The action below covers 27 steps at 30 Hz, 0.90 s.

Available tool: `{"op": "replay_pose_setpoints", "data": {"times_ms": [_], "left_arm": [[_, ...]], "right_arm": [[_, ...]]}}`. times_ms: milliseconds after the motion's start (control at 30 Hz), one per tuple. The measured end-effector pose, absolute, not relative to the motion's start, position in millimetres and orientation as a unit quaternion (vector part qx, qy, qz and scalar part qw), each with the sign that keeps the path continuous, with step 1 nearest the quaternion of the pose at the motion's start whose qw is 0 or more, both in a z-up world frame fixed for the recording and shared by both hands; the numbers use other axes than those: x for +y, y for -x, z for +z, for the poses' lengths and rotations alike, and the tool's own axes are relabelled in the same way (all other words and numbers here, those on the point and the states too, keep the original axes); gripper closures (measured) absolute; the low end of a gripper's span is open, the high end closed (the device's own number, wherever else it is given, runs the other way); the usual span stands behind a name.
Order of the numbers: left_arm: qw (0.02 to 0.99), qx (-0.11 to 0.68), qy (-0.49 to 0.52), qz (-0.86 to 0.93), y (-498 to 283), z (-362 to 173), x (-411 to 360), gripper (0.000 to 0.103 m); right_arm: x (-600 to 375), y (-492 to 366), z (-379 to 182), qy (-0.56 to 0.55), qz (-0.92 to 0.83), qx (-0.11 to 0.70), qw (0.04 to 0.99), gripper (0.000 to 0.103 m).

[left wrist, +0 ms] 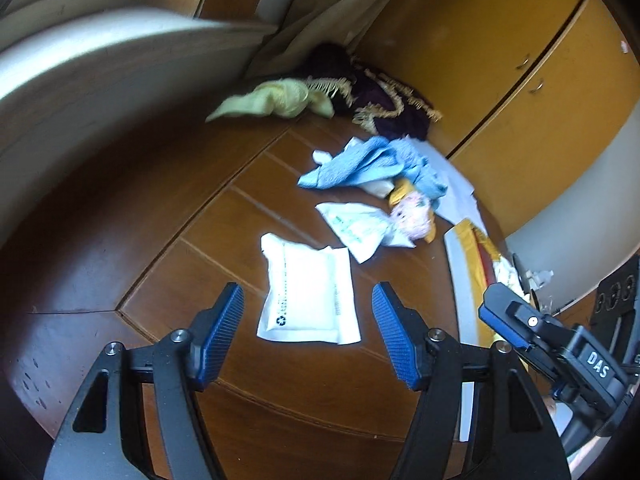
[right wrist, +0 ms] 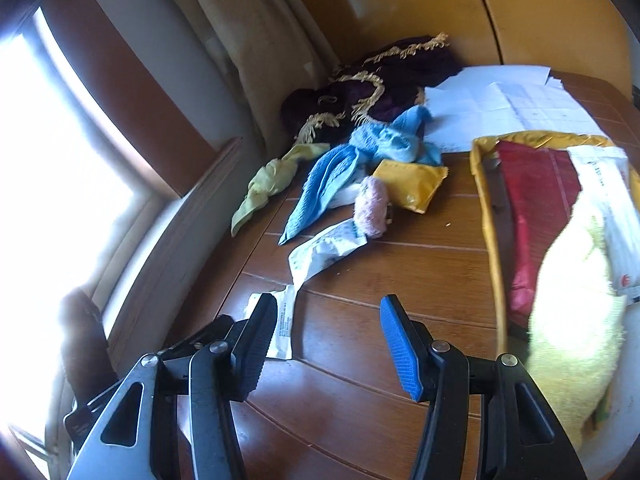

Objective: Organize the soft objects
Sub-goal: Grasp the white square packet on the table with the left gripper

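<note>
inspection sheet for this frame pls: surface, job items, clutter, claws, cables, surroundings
Surface: brown wooden tabletop with inlaid lines, scattered with items.
Job's things: blue towel, pale yellow cloth, dark purple fringed fabric, pink fluffy item, yellow terry towel in a yellow-rimmed tray.
Clutter: white recycling-marked pouch, printed white bag, yellow padded envelope, white papers, red packet.
Claws: left claw open above the pouch; right claw open, empty.
Cables: nothing seen.
Surroundings: bright window, beige curtain, yellow cabinet doors.
</note>
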<state>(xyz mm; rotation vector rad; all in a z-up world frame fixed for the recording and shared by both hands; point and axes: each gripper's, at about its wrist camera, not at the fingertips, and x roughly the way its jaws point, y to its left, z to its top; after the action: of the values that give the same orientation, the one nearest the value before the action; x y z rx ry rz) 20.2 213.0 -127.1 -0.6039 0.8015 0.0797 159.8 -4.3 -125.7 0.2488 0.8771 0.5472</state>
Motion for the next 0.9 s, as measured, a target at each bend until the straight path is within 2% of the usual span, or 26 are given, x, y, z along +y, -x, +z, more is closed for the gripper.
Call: {"op": "replay_pose_setpoints", "data": {"times_ms": [167,367,467,700,733,867,900], "left_arm": [[0.871,0.427,0.239,0.052,-38.6,-138.0,200.1,0.037],[0.883,0.428,0.181,0.063,-53.9,-138.5,184.2,0.036],[0.888,0.427,0.156,0.061,-57.7,-140.1,175.2,0.031],[0.895,0.436,0.043,0.083,-63.4,-147.1,147.2,0.029],[0.896,0.434,0.044,0.084,-62.2,-146.9,147.6,0.030],[0.899,0.424,0.062,0.093,-57.2,-143.6,156.8,0.053],[0.899,0.423,0.068,0.092,-56.7,-143.3,159.7,0.054]], "right_arm": [[2.2,-161.0,-128.8,-0.112,0.260,0.421,0.862,0.047],[4.0,-162.8,-132.7,-0.109,0.257,0.426,0.861,0.047],[5.5,-162.6,-135.9,-0.104,0.256,0.431,0.859,0.047],[4.1,-164.6,-139.3,-0.107,0.251,0.435,0.858,0.047],[3.9,-164.6,-139.4,-0.108,0.251,0.434,0.858,0.047],[5.0,-165.0,-140.0,-0.105,0.250,0.436,0.858,0.047],[5.2,-165.2,-140.0,-0.105,0.249,0.436,0.858,0.047]]}}
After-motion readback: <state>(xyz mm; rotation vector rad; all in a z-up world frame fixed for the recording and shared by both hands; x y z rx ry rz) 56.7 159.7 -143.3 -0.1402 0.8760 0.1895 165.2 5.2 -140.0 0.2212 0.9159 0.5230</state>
